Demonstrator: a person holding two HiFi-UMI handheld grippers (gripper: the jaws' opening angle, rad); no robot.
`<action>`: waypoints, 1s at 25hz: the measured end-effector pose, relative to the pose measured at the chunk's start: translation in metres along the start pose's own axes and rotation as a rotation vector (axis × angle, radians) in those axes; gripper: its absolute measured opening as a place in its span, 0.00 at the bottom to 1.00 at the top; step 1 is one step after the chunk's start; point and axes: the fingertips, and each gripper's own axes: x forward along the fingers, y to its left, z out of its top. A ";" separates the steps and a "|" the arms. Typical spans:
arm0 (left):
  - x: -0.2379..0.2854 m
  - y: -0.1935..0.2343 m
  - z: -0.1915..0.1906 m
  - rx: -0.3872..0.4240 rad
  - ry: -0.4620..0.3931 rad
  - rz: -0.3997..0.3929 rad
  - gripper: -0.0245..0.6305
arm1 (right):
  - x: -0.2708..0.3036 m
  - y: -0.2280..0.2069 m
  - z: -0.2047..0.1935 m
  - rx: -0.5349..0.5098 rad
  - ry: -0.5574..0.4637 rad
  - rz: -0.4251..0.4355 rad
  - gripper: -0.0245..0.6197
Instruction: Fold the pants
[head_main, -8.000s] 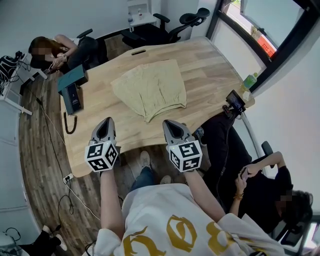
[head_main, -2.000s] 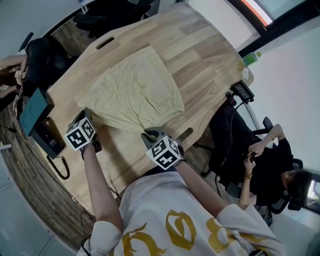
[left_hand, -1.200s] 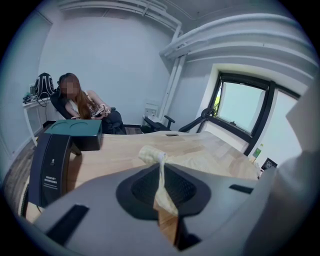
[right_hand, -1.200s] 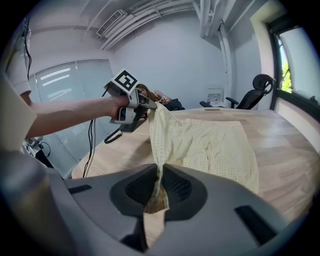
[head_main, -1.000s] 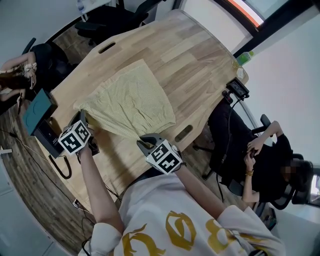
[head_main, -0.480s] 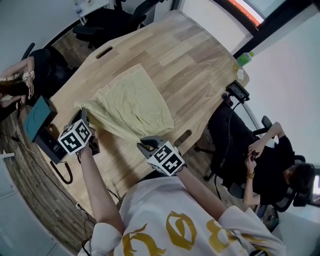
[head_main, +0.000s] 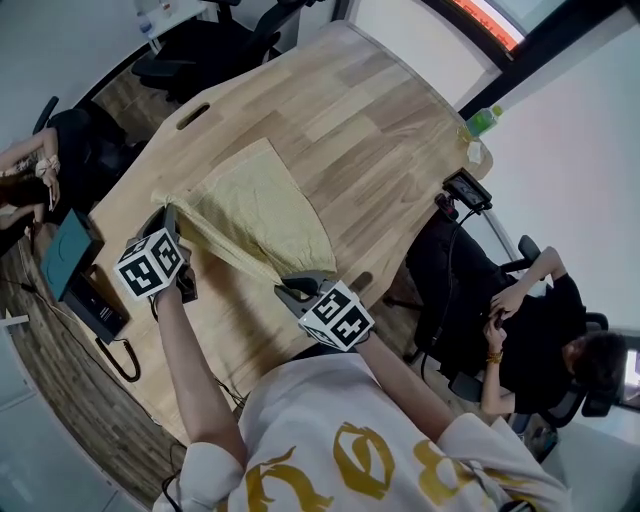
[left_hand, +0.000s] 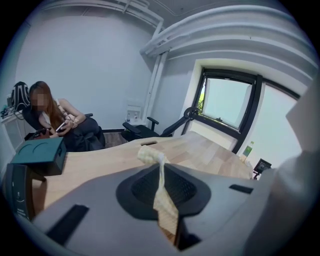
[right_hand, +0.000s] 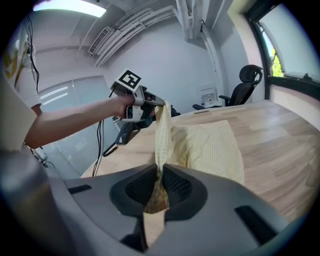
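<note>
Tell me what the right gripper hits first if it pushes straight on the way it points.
The pants it is clamped on: their taut edge runs straight ahead of the right gripper. Beyond that, probably the cloth lying on the table; the left gripper seems off to the side.

Left gripper view: left gripper (left_hand: 161, 172) body blocks all of the pants (left_hand: 148, 154) but one pinched strip. Head view: seated person (head_main: 22, 172) cut off at left edge; bottle (head_main: 481, 121) label too small to read.
</note>
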 end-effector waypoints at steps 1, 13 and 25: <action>0.005 -0.005 0.003 0.009 0.003 -0.007 0.08 | -0.002 -0.005 0.001 0.008 -0.004 -0.002 0.09; 0.077 -0.087 0.025 0.126 0.052 -0.113 0.08 | -0.018 -0.060 -0.007 0.085 -0.051 0.029 0.09; 0.172 -0.158 -0.003 0.218 0.199 -0.215 0.08 | -0.016 -0.125 -0.043 0.208 0.010 0.036 0.09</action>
